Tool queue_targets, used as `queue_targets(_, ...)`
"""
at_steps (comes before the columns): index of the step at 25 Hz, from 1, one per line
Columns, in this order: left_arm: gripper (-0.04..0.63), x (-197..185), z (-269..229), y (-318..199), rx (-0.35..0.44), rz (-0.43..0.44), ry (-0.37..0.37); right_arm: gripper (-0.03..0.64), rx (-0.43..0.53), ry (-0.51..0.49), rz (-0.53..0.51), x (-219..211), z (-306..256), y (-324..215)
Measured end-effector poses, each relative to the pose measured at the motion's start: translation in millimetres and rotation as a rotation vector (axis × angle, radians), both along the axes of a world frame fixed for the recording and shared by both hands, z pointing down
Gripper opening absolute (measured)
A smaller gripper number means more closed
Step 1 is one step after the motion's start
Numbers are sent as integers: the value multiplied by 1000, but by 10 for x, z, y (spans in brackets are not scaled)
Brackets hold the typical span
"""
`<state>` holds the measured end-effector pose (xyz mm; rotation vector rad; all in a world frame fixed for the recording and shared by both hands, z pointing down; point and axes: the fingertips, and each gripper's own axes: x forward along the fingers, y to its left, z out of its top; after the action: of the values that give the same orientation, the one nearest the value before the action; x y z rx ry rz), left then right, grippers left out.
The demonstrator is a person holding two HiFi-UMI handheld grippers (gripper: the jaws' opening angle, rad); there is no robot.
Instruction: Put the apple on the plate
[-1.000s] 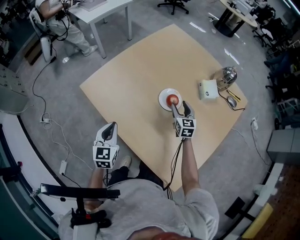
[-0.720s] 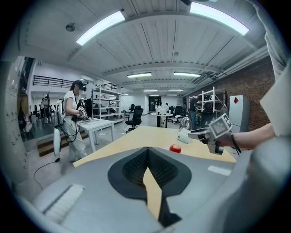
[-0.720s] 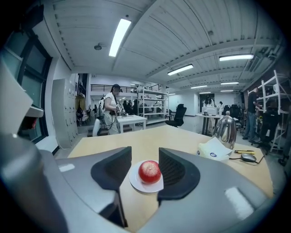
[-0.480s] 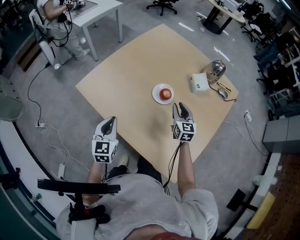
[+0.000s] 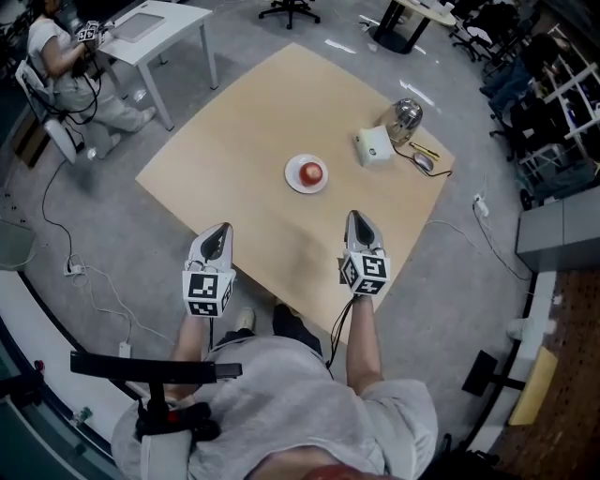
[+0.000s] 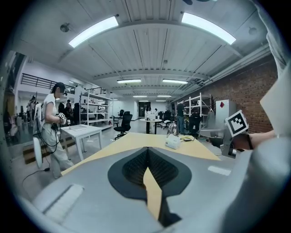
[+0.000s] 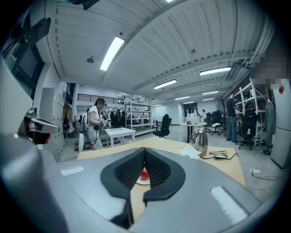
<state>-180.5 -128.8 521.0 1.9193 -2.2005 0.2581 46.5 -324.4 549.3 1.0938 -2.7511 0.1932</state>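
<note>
The red apple (image 5: 311, 172) lies on the small white plate (image 5: 294, 181) near the middle of the wooden table (image 5: 234, 141). In the right gripper view the apple (image 7: 144, 173) shows far off between the jaw tips, on the plate (image 7: 139, 181). My right gripper (image 5: 359, 221) is drawn back near the table's front edge, well short of the plate; its jaws have just been closing and are shut with nothing between them. My left gripper (image 5: 218, 234) hovers at the front left edge, jaws shut and empty. The left gripper (image 6: 147, 149) looks level across the table.
A white box (image 5: 372, 146), a metal kettle (image 5: 404, 115), a mouse (image 5: 424, 162) and a pen lie at the table's far right corner. A person (image 5: 66, 66) sits at a white desk (image 5: 155, 23) beyond the far left. Cables trail on the floor.
My right gripper let go of the apple on the plate, pulled back toward the front edge and closed. The left gripper rose slightly.
</note>
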Motion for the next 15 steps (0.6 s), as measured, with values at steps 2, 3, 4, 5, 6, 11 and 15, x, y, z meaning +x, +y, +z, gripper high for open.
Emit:
queue_targets(2,18,143,-76,-3,7,28,-3,6,-5,-12,27,217,-73,90)
queue_targets(3,18,223,-115,-2,11,42,-6,6,-7,-17,39,330,-107,141)
queue_targets(4,18,296,-147,-4,14,56,-8,6,-7,-20,53,434,-131,191)
queue_targets(5,18,354,-171,-15,19,70,-10,6,-7,-21,68,526,-144,237)
queue_targets(6,18,397,-186,-33,24,83,-11,6,-6,-21,84,606,-147,277)
queue_targets(11,18,560,-212,-119,35,149,-11,6,-16,-59,172,953,-175,471)
queue_targets(15,18,698,-243,-203,46,203,-18,6,-4,-73,210,1128,-228,639)
